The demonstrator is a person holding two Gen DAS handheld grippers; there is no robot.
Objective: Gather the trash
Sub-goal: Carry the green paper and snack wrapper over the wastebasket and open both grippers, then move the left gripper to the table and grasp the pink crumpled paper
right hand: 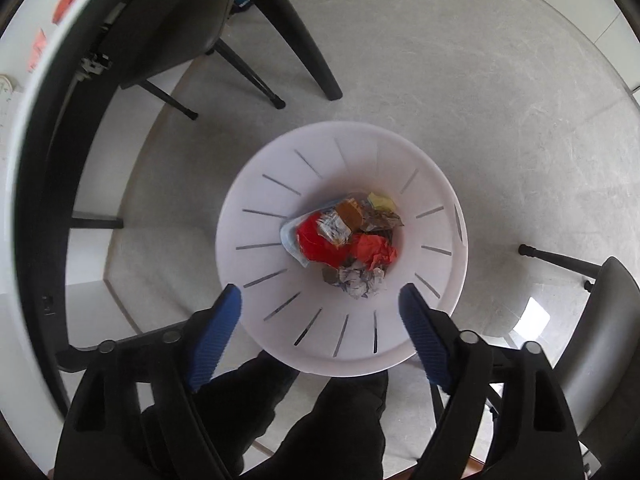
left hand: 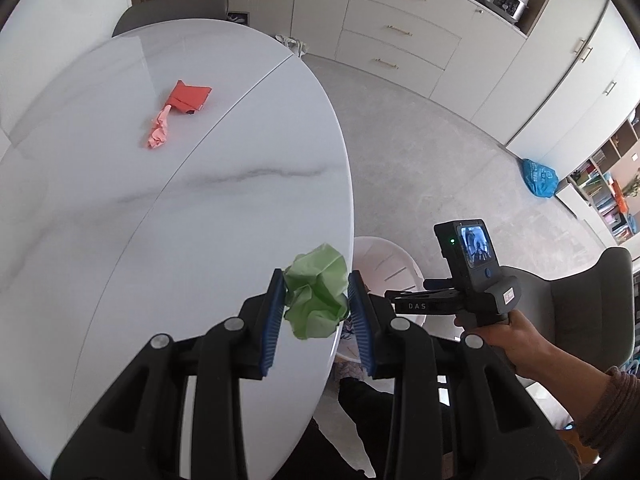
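Observation:
My left gripper [left hand: 316, 300] is shut on a crumpled green paper ball [left hand: 316, 292], held over the right edge of the white marble table [left hand: 180, 200]. A red folded paper [left hand: 189, 97] and a pink crumpled scrap [left hand: 158, 131] lie farther back on the table. My right gripper [right hand: 320, 304] is open and empty, pointing down over a white slotted trash bin [right hand: 344, 336] on the floor, which holds several crumpled papers and wrappers [right hand: 344, 240]. The bin's rim [left hand: 384, 264] shows beside the table in the left wrist view, below the right hand-held gripper body [left hand: 468, 272].
Grey chairs stand by the table: one at the far end [left hand: 176, 4], one at the right [left hand: 592, 300]. Chair legs [right hand: 256, 76] and a black table leg [right hand: 304, 40] stand near the bin. A blue bag [left hand: 539, 178] lies by the cabinets. My legs [right hand: 304, 412] are below the bin.

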